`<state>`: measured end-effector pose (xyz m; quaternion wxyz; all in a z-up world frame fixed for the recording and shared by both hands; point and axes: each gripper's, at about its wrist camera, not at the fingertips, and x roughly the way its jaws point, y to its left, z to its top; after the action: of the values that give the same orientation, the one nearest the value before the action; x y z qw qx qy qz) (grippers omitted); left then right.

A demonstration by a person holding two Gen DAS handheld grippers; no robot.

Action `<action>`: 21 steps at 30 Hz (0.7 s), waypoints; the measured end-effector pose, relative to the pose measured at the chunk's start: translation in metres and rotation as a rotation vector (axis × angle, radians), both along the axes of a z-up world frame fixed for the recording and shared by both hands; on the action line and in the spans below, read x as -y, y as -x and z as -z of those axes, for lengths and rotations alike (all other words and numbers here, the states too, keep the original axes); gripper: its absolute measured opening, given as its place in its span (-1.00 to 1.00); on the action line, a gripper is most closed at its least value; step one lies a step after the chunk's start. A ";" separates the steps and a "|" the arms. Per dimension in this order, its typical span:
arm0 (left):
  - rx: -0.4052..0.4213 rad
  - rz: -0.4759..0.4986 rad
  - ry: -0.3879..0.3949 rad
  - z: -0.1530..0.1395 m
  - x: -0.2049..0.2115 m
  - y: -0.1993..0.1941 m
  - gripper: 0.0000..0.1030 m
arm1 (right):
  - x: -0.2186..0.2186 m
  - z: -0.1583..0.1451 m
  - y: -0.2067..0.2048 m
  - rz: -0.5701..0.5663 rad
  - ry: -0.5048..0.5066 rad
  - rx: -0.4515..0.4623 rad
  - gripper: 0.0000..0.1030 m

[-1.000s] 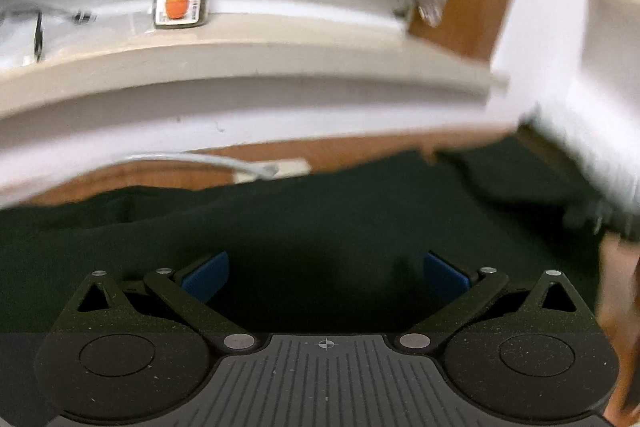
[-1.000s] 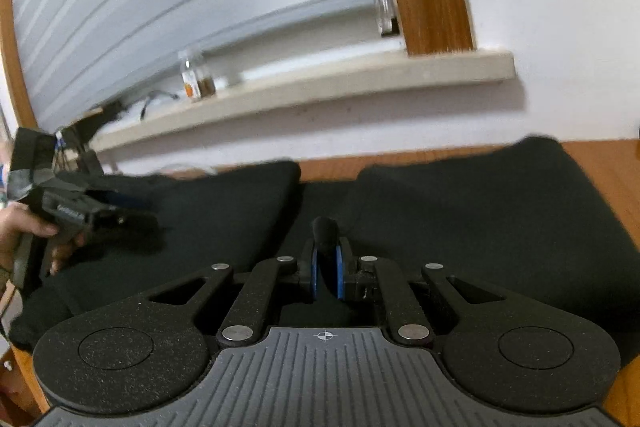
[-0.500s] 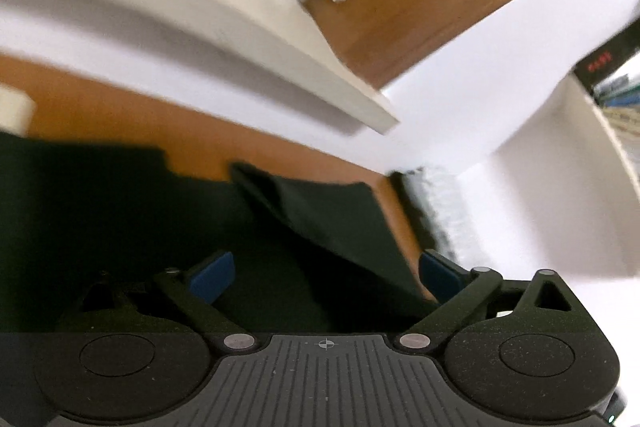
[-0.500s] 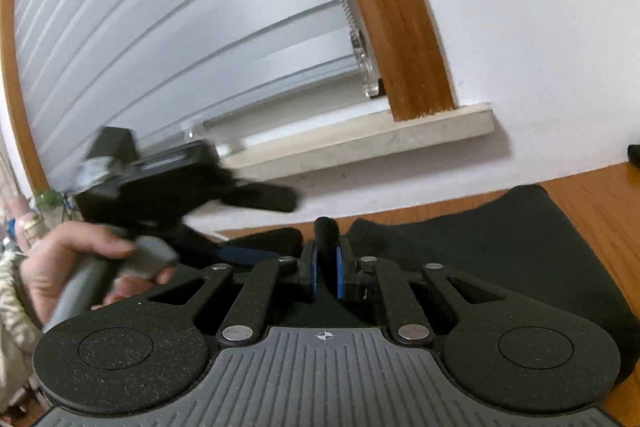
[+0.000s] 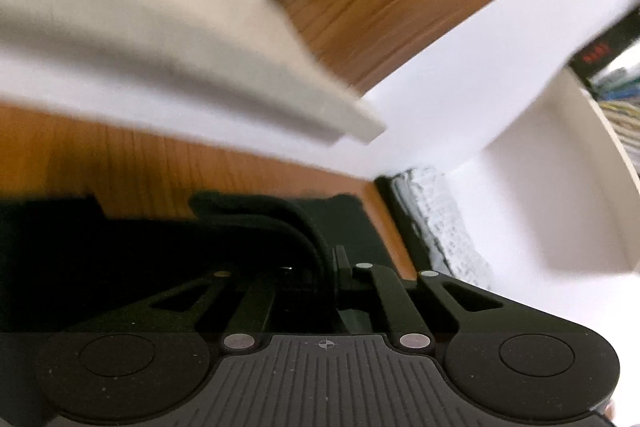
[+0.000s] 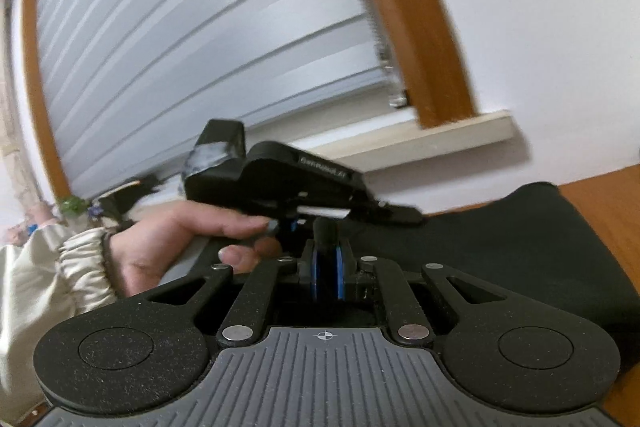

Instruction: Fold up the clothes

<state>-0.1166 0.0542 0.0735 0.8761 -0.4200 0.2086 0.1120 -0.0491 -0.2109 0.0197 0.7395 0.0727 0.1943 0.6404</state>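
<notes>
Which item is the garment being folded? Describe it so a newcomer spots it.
Start at the window sill under the blinds; just below it runs the wooden table. The black garment lies spread over that table, with both grippers shut on its cloth. It is the only dark, soft fabric on the orange-brown wood.

Black garment [image 6: 500, 247] ahead of the black, blue-padded right gripper [image 6: 327, 259]; orange-brown table [image 5: 120, 163]; cream sleeve [image 6: 48, 267] left.

The left gripper [image 5: 334, 263] has swung from facing the windowsill [image 5: 224, 83] toward the sill's right end and the wall corner, and its jaws have just closed, pinching a fold of the dark garment [image 5: 256, 223]. In the right wrist view, the left hand [image 6: 180, 243] now sits just beside the right gripper [image 6: 326, 259].
</notes>
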 end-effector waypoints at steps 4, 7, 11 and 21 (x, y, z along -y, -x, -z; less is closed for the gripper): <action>-0.008 0.014 -0.166 -0.057 0.009 0.035 -0.89 | -0.016 -0.017 0.024 -0.080 -0.056 -0.004 -0.80; -0.009 -0.011 -0.260 -0.102 0.014 0.071 -0.89 | -0.034 -0.045 0.050 -0.145 -0.113 0.004 -0.81; -0.026 -0.087 -0.366 -0.161 0.021 0.122 -0.89 | -0.062 -0.087 0.088 -0.221 -0.186 0.012 -0.81; -0.037 -0.240 -0.506 -0.245 0.027 0.240 -0.89 | -0.128 -0.157 0.182 -0.402 -0.295 0.081 -0.81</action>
<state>-0.3568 0.0276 0.3188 0.9296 -0.2072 0.1390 0.2712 -0.2310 -0.0826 0.1769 0.5858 0.1142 0.0794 0.7984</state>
